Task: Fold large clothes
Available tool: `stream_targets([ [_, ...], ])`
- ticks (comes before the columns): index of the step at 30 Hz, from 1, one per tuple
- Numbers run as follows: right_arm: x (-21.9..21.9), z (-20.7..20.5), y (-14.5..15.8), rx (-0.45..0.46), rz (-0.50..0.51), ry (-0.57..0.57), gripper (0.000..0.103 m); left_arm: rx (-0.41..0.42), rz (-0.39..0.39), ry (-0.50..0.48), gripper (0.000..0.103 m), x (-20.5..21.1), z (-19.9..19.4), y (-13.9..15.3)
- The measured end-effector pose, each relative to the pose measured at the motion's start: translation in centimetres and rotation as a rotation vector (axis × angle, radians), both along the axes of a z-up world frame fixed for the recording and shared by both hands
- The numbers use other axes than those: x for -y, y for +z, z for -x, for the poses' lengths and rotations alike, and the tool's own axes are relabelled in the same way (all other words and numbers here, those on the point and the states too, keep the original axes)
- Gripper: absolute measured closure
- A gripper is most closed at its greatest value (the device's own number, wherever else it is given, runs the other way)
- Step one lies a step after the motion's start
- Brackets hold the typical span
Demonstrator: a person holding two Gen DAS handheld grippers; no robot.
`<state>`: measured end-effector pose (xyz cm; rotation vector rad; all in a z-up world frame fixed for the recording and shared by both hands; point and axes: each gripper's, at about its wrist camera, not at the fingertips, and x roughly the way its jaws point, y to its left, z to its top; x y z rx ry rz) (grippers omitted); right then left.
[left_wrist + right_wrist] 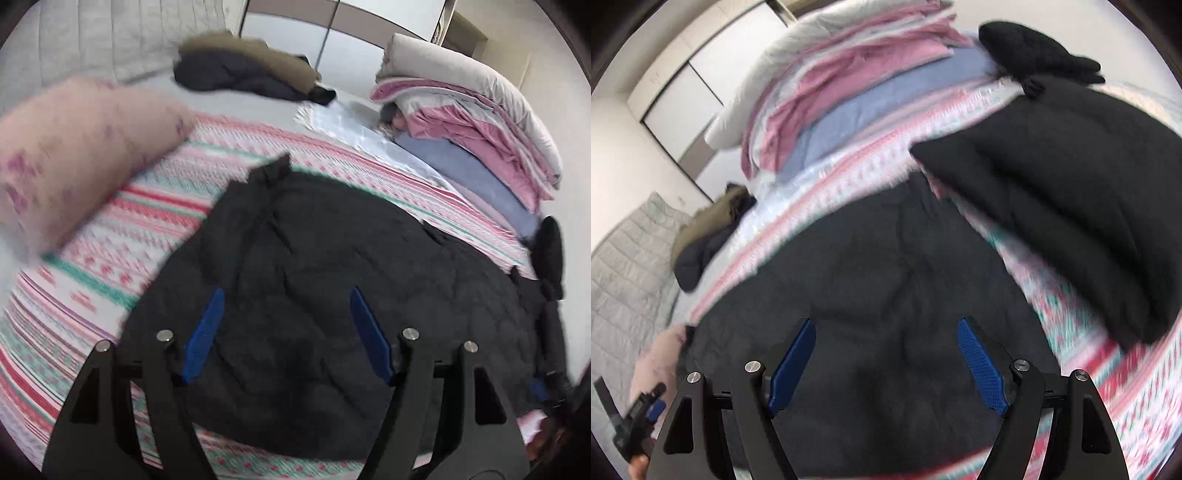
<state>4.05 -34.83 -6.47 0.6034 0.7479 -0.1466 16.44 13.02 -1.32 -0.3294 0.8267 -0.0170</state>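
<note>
A big black quilted jacket (332, 280) lies spread on a bedspread striped in pink, white and teal (110, 266). My left gripper (287, 291) hovers over the jacket's near half, its blue pads (207, 332) wide apart with only air between them. In the right wrist view the same jacket (886, 280) fills the middle. My right gripper (885, 321) is open above it, not touching the cloth. The left gripper (646, 410) shows at the bottom left of that view. Both views are blurred.
A folded black garment (1071, 206) lies on the bedspread to the right of the jacket. A pink flowered pillow (74, 155) sits at the left. Stacked bedding in pink, blue and white (480, 122) and a navy and olive coat (251, 70) lie farther back.
</note>
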Motion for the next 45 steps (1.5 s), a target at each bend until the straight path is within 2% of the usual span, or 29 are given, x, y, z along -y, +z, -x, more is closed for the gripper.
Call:
stream_targets([
  [1, -0.3, -0.2, -0.6, -0.025, -0.001, 0.028, 0.023, -0.002, 0.019, -0.019, 0.032, 0.7, 0.1, -0.1],
  [3, -0.8, -0.6, -0.9, -0.039, 0.009, 0.06, 0.023, 0.016, -0.003, -0.062, 0.032, 2.9, 0.6, 0.2],
  [5, -1.6, -0.5, -0.6, -0.029, 0.035, 0.079, 0.023, 0.03, -0.042, -0.145, 0.032, 6.2, 1.2, 0.0],
  [8, -2.7, -0.8, -0.5, -0.022, 0.046, 0.122, 0.023, -0.018, -0.08, -0.211, 0.032, 9.4, 0.9, -1.3],
  [11, -2.9, -1.7, -1.3, -0.066, 0.057, 0.111, 0.023, -0.053, -0.126, -0.221, 0.032, 11.1, 0.7, -2.4],
  [17, -3.5, -3.0, -3.0, -0.136, 0.138, 0.136, 0.022, -0.039, -0.199, -0.232, 0.031, 12.5, 1.3, -3.2],
  [22, -3.8, -4.3, -4.2, -0.168, 0.144, 0.139, 0.021, -0.08, -0.25, -0.238, 0.031, 13.1, 0.9, -4.4],
  [25, -4.6, -4.7, -4.1, -0.186, 0.192, 0.147, 0.019, -0.074, -0.234, -0.227, 0.031, 12.8, 1.1, -3.5],
  [28, -4.7, -4.9, -3.5, -0.174, 0.197, 0.147, 0.019, -0.005, -0.212, -0.238, 0.031, 13.3, 2.1, -1.7],
  [31, -3.8, -3.9, -2.0, -0.095, 0.141, 0.114, 0.019, 0.044, -0.269, -0.293, 0.031, 15.7, 1.9, 0.0],
  [34, -2.8, -3.2, -1.1, -0.024, 0.1, 0.071, 0.019, 0.003, -0.303, -0.342, 0.031, 17.7, -0.1, 0.2],
  [37, -2.3, -3.9, -1.8, -0.064, 0.089, 0.069, 0.019, -0.046, -0.329, -0.347, 0.031, 18.9, -3.3, -0.4],
  [39, -2.0, -4.2, -2.1, -0.077, 0.08, 0.068, 0.019, -0.092, -0.344, -0.357, 0.031, 19.6, -5.2, -1.5],
  [41, -1.6, -4.1, -2.3, -0.074, 0.065, 0.064, 0.019, -0.166, -0.362, -0.351, 0.028, 20.4, -6.6, -4.1],
  [44, -2.2, -4.3, -3.2, -0.107, 0.073, 0.086, 0.018, -0.146, -0.448, -0.362, 0.026, 21.3, -6.0, -5.7],
  [45, -2.4, -4.5, -3.5, -0.124, 0.096, 0.096, 0.018, -0.145, -0.453, -0.358, 0.026, 21.3, -5.9, -5.9],
])
